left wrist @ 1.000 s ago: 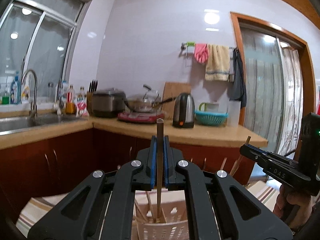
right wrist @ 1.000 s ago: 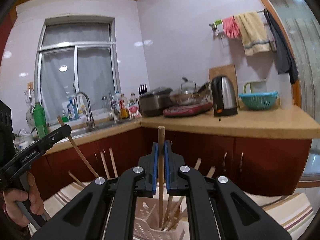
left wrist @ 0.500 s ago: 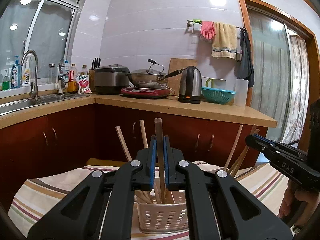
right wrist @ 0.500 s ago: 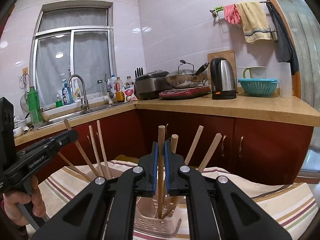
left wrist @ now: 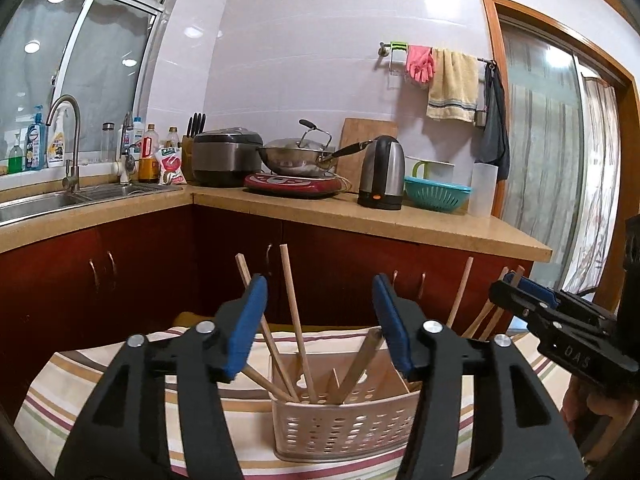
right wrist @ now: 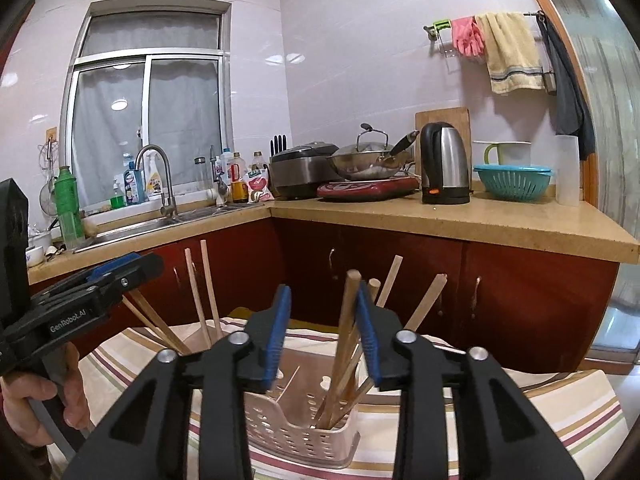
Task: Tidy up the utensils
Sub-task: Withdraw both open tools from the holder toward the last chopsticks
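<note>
A white perforated plastic utensil basket (left wrist: 344,424) stands on a striped cloth, also in the right wrist view (right wrist: 296,428). Several wooden chopsticks (left wrist: 294,320) lean in it; more stand in its other end (right wrist: 344,344). My left gripper (left wrist: 320,320) is open just above the basket, and a dark chopstick (left wrist: 360,364) leans free in it. My right gripper (right wrist: 322,328) is open above the other end; a chopstick (right wrist: 348,308) rests against its right blue pad. Each gripper shows at the edge of the other's view (left wrist: 560,328) (right wrist: 80,300).
The striped cloth (left wrist: 120,368) covers the table. Behind stand dark red cabinets (left wrist: 340,264) under a tan counter with a sink (left wrist: 60,196), rice cooker (left wrist: 226,156), wok (left wrist: 300,156), kettle (left wrist: 382,174) and teal colander (left wrist: 436,196).
Both grippers held a chopstick upright, lowered it into the basket and have now opened; the chopsticks lean in the basket.
</note>
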Available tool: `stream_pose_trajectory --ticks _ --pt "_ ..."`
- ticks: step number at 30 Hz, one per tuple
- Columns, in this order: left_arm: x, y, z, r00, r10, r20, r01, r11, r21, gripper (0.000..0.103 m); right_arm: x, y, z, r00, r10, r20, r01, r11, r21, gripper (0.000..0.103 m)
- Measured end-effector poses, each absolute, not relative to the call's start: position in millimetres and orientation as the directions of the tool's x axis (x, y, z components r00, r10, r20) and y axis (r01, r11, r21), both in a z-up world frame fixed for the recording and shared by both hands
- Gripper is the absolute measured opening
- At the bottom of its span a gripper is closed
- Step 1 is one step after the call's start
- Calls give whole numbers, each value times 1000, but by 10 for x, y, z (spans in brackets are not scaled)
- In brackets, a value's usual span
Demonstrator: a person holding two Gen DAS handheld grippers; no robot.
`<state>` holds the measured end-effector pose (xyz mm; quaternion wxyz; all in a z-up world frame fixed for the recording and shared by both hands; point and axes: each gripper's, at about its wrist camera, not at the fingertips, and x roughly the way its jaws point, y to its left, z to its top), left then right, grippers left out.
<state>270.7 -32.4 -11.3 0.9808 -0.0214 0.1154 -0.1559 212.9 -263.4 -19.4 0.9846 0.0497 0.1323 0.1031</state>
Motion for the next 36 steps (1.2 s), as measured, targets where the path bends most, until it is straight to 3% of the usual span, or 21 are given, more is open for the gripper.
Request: stream_pose_trajectory --ticks 3,19,27,36 --pt "2699 -337 -87 924 -313 -221 303 950 -78 59 2086 -2624 -171 947 208 -246 -184 976 117 45" --pt "2316 -394 110 930 -314 -189 308 950 -60 77 1762 -2713 -32 961 166 -223 -147 984 99 55" --pt "1835 -451 84 939 -299 -170 300 954 -18 79 1354 -2806 -99 961 143 -237 -118 986 117 57" --pt "1387 -367 -334 935 -252 -249 253 967 -29 79 877 -2863 -546 944 103 -315 -68 991 117 57"
